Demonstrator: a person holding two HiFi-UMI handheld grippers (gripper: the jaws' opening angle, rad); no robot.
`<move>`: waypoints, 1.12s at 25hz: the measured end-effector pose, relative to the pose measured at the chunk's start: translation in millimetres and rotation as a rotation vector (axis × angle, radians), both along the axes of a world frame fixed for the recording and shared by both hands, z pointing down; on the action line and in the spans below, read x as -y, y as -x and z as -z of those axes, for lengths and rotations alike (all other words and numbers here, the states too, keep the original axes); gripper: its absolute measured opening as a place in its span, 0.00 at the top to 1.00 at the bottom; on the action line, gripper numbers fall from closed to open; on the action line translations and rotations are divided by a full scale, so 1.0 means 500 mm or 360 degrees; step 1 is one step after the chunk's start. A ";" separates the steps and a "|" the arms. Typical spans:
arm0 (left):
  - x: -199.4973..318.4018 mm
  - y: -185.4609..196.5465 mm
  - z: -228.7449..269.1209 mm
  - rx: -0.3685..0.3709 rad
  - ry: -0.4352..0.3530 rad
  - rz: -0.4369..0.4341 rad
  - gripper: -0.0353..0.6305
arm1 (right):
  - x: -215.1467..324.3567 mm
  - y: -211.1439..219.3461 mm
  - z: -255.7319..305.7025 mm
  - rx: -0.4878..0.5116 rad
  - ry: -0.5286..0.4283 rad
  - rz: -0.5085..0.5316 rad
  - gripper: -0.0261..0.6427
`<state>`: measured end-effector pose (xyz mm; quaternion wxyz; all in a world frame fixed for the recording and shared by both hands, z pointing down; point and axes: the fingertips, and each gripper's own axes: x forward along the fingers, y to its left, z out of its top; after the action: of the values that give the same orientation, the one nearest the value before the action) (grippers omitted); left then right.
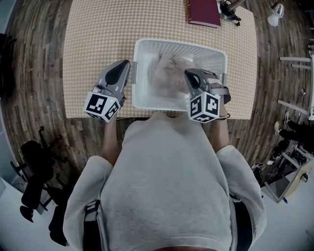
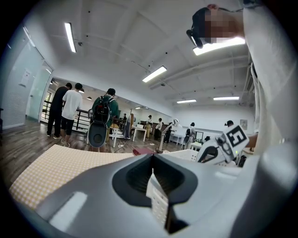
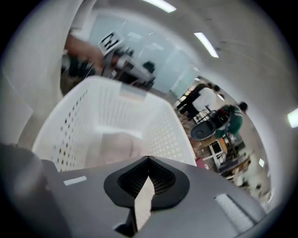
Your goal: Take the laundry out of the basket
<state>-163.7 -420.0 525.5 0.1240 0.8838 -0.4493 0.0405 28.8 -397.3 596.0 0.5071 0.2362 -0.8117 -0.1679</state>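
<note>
Both grippers closed and empty at the white basket, with the laundry lying inside it.

Head view: the left gripper sits just outside the basket's left wall, above the checked table. The right gripper points down over the right part of the basket, above the pale laundry heaped on its floor, and a red book lies at the table's far edge. Left gripper view: the jaws are pressed together with nothing between them and point nearly level across the table, toward people standing in the room beyond. Right gripper view: the jaws meet along their whole length and hold nothing. They tilt down into the perforated basket, where the laundry lies ahead of the tips, apart from them.
</note>
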 end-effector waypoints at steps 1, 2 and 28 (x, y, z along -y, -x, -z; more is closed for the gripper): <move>0.000 0.000 0.000 0.0001 -0.0001 0.0000 0.94 | -0.008 0.002 -0.024 -0.0221 -0.0033 0.0112 0.96; 0.000 0.001 0.000 0.0000 -0.0003 0.0002 0.94 | -0.015 0.005 -0.042 -0.0343 -0.0036 0.0182 0.96; -0.001 0.066 -0.007 -0.0072 0.0008 0.0108 0.94 | -0.061 0.029 -0.418 -0.0800 0.0873 0.0173 0.07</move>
<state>-196.8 -419.6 529.2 0.1376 0.8685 -0.4759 0.0175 14.5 -366.6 805.1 0.7254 -0.0004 -0.6880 -0.0237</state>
